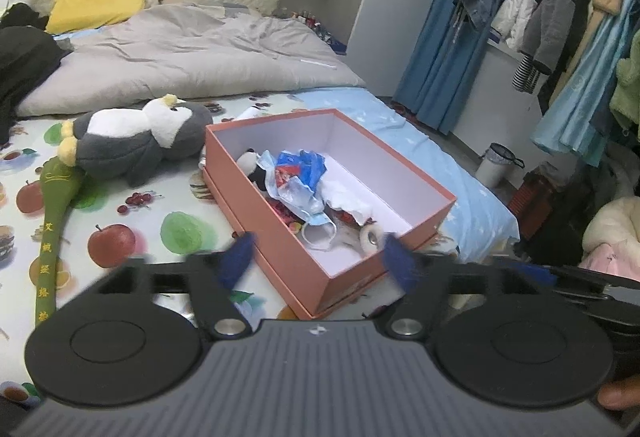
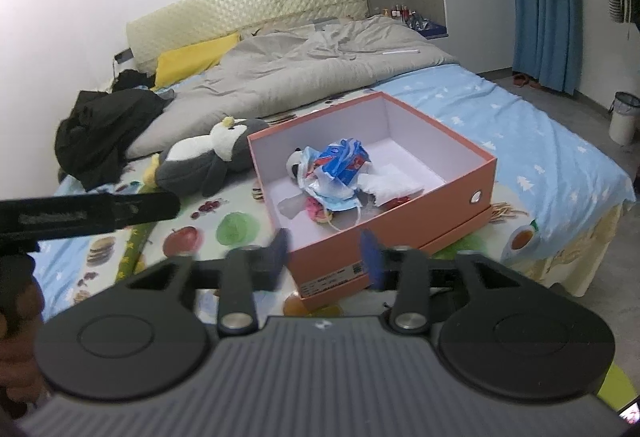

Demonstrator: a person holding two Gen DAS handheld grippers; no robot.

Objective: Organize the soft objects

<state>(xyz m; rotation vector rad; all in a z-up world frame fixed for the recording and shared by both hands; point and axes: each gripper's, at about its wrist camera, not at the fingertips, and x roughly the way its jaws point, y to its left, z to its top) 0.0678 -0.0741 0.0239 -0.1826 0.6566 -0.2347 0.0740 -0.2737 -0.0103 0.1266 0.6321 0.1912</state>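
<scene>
An orange box [image 1: 280,229] [image 2: 400,225] stands open on the bed. Inside lie a small panda plush [image 1: 250,163] [image 2: 294,161], a blue tissue pack [image 1: 298,165] [image 2: 344,159], face masks [image 1: 316,225] and white cloth [image 2: 390,185]. A grey-and-white penguin plush [image 1: 136,141] [image 2: 204,157] lies left of the box. A long green soft stick [image 1: 54,221] [image 2: 134,249] lies beside it. My left gripper [image 1: 320,257] is open and empty over the box's near end. My right gripper [image 2: 326,253] is open and empty at the box's near side.
A grey duvet [image 1: 192,53] and yellow pillow [image 1: 94,9] lie at the bed's head. Black clothes [image 2: 100,129] sit at the left edge. Hanging clothes [image 1: 560,5] and a white bin [image 1: 496,165] stand on the right. The left gripper's body [image 2: 80,215] crosses the right wrist view.
</scene>
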